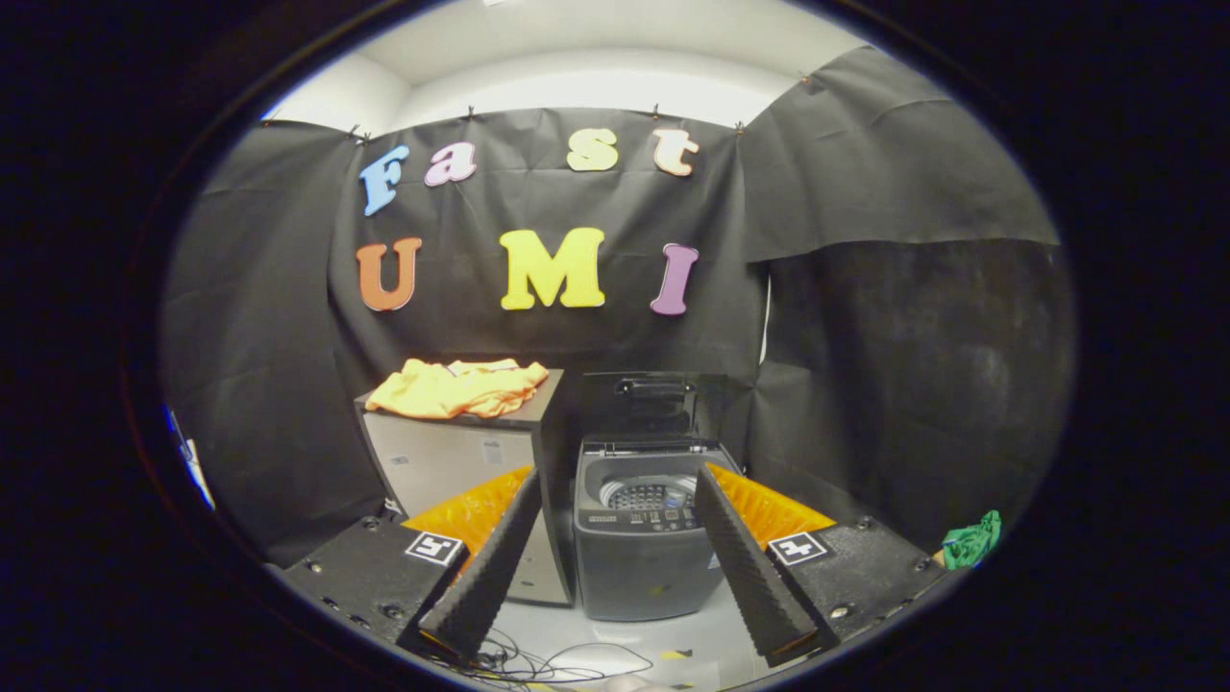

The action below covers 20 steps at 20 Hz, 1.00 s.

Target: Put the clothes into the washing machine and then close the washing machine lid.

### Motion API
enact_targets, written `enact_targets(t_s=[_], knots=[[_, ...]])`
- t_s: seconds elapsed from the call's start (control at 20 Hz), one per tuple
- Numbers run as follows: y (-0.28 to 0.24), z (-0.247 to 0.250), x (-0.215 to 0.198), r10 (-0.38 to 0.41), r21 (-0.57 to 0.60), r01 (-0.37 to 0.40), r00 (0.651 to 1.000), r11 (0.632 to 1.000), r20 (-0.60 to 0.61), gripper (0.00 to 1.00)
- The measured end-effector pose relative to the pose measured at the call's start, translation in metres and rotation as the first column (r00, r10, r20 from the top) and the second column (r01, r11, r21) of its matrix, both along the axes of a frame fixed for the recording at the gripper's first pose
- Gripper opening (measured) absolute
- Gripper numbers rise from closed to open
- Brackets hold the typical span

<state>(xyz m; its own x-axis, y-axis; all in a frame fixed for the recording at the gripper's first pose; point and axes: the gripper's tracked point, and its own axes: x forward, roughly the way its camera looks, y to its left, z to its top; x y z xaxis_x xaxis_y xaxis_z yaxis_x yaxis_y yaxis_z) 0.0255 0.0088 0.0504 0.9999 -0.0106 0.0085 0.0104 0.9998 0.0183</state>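
Orange clothes (459,388): a crumpled heap, long axis running left to right, laid atop a grey cabinet (452,461) left of centre. Washing machine (642,538): lower centre, lid (655,399) raised upright, drum exposed. Gripper (615,538): jaws spread wide, nothing held, machine framed between.

Camera riding gripper (615,500), level, facing washing machine (639,538), well back

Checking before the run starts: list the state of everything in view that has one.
Washer: lid raised, drum looks empty.
Orange clothes: crumpled on the cabinet beside the washer.
Green cloth: bunched, off to the right.
Gripper: jaws open, holding nothing, washer beyond them.
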Motion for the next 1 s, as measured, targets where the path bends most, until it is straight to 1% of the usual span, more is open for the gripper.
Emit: enact_targets(t_s=[0.15,0.4,0.65,0.8,1.0], knots=[[0.011,0.029,0.019,0.012,0.007,-0.012,1.000,1.000,0.003,1.00],[0.040,0.081,0.065,0.038,0.018,-0.038,0.999,0.999,0.003,1.00],[0.086,0.130,0.127,0.091,0.037,-0.091,0.996,0.995,-0.005,1.00],[0.118,0.154,0.170,0.137,0.057,-0.136,0.990,0.989,-0.024,1.00],[0.156,0.179,0.224,0.174,0.063,-0.171,0.983,0.983,-0.055,1.00]])
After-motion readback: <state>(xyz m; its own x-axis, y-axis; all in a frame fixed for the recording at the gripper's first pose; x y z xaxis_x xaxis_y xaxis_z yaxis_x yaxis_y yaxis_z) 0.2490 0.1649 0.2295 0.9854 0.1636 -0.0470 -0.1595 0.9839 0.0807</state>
